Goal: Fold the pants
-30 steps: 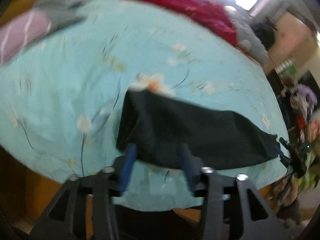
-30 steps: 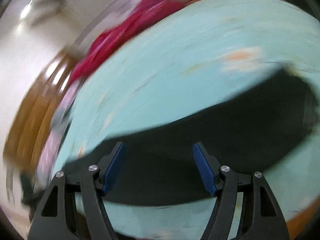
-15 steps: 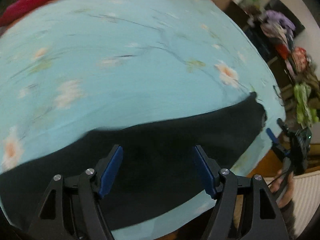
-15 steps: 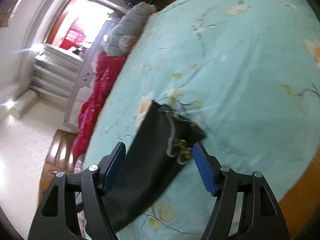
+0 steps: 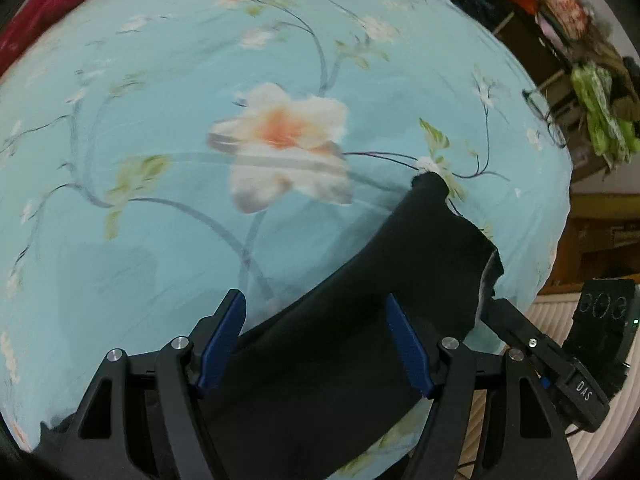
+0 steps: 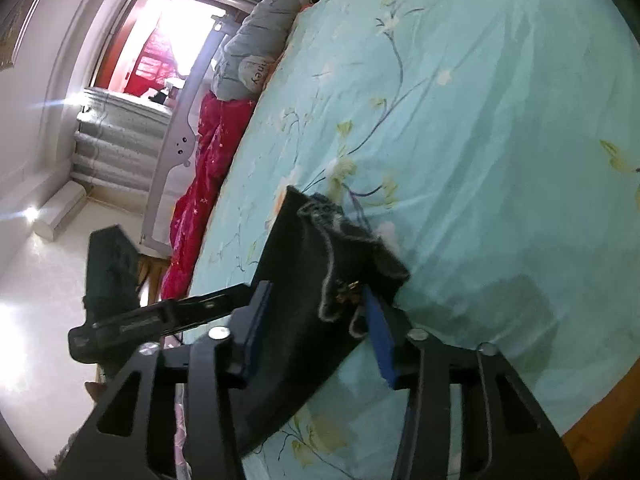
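The black pants lie in a long strip on the turquoise flowered bed sheet. My left gripper points down over them near the waist end. Its jaws are wide and closing slightly, with the cloth beneath and between the fingers and the pads clear of it. In the right wrist view the waist end with its zipper sits between the jaws of my right gripper, which are closing on it. The pads stand at the cloth's edges without a visible pinch. The two grippers are close together.
A red quilt and grey pillows lie along the far side of the bed, beside a white rail. The wooden bed edge is near. Piled clothes stand beyond the bed.
My left gripper has swept along the pants to the waist end and rolled. The right gripper has dropped onto the waist and its jaws have narrowed around it.
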Available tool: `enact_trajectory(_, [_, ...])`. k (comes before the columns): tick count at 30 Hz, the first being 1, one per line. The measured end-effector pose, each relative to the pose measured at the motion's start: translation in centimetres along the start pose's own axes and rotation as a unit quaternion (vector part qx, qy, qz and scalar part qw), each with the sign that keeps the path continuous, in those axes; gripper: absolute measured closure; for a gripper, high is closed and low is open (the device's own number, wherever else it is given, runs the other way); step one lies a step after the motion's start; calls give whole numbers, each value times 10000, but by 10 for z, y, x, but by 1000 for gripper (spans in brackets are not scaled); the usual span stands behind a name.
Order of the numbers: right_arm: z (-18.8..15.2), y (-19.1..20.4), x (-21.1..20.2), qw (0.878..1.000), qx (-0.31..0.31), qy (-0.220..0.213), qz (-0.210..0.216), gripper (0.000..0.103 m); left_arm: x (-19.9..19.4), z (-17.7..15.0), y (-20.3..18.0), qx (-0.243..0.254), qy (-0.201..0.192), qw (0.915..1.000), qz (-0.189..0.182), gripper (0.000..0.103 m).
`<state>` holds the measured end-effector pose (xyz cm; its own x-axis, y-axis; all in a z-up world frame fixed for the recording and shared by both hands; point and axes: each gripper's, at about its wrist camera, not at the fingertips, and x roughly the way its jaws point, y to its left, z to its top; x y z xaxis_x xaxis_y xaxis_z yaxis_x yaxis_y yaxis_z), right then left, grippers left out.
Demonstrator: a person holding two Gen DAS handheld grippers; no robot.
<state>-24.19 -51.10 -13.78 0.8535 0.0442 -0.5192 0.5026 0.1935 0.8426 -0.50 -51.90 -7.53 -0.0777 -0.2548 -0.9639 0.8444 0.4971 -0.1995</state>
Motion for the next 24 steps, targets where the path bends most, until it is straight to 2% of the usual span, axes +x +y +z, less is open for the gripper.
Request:
enact_trajectory(1, [3, -2, 2, 10000, 17, -28, -47, 73, 5, 2, -5, 117, 26, 9999, 21, 47])
enact_trajectory(2, [4, -3, 4, 10000, 17, -35, -85, 77, 11, 5, -12, 313, 92, 9995, -4, 68])
enact_trajectory(3, [6, -4, 8, 9999, 16, -2, -102, 87, 15, 8, -15, 385, 113, 9992, 66, 71])
enact_trajectory(4, [9, -5, 13, 9999, -8, 49, -90, 93, 15, 12, -19, 422, 68, 9991, 71, 85])
enact_trajectory(5, [11, -5, 13, 9999, -36, 85, -63, 93, 11, 13, -21, 421, 60, 9991, -26, 92])
enact_trajectory(7, [14, 0, -2, 9997, -59, 0, 219, 94, -5, 11, -22, 377, -148, 9978, -516, 93])
enact_trajectory(8, [13, 3, -12, 9995, -130, -70, 297, 94, -10, 10, -23, 410, -285, 9968, -622, 93])
enact_trajectory(9, [10, 6, -23, 9990, -270, -139, 342, 94, -6, 11, -24, 459, -318, 9969, -554, 93])
enact_trajectory(10, [6, 6, -29, 9989, -348, -143, 269, 94, 3, 13, -24, 477, -194, 9976, -456, 93])
enact_trajectory(12, [-2, -8, -21, 9994, -328, 36, -116, 94, 28, 14, -20, 363, 74, 9989, -292, 92])
enact_trajectory(13, [-5, -18, -13, 9989, -261, 144, -358, 94, 28, 14, -20, 310, 24, 9991, -294, 90])
enact_trajectory(15, [-7, -28, -11, 9998, 28, 120, -185, 93, 18, 13, -19, 254, 7, 9989, -382, 89])
enact_trajectory(18, [-4, -25, -24, 10000, 68, -45, -48, 90, -14, 9, 2, 91, -140, 9989, -434, 89])
enact_trajectory(19, [-3, -26, -28, 9999, 78, -37, -72, 90, -25, 5, 11, 31, -221, 9987, -459, 82])
enact_trajectory(20, [-2, -28, -33, 9998, 126, -58, -104, 90, -35, 2, 21, -37, -305, 9984, -479, 65])
enact_trajectory(21, [-2, -31, -38, 9997, 192, -98, -109, 88, -46, -5, 34, -127, -384, 9982, -447, 55])
enact_trajectory(22, [-3, -36, -44, 9994, 287, -174, -120, 83, -55, -13, 45, -228, -452, 9979, -395, 40])
enact_trajectory(23, [-5, -39, -48, 9991, 346, -213, -134, 80, -62, -21, 58, -332, -498, 9975, -380, 38])
enact_trajectory(24, [-7, -43, -52, 9987, 433, -244, -148, 70, -69, -33, 75, -476, -505, 9968, -401, 38])
